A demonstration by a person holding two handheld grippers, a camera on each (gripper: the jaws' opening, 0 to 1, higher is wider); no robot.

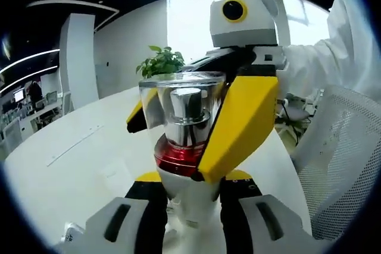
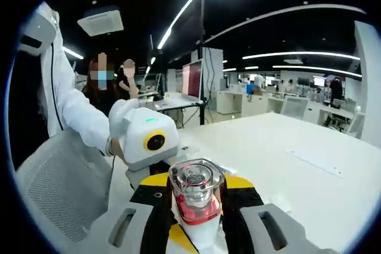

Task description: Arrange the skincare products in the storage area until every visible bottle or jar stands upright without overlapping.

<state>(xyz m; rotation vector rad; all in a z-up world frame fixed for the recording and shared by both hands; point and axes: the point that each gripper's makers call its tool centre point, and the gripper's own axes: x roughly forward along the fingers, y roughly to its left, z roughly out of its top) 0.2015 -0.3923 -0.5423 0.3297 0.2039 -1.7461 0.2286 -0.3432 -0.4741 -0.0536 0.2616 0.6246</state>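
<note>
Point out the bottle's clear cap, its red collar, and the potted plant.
clear cap (image 1: 181,96), left gripper view: on the transparent front wall of the cap.
red collar (image 1: 177,157), left gripper view: on the red band below the silver neck.
potted plant (image 1: 159,62), left gripper view: on its green leaves behind the cap.

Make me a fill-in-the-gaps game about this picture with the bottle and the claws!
The bottle wears a ___ band below its silver sprayer. Its cap is ___, so the sprayer shows through. The right claw closes ___ jaws on that cap. The green leaves behind belong to a ___.
Missing: red, clear, yellow, plant.
</note>
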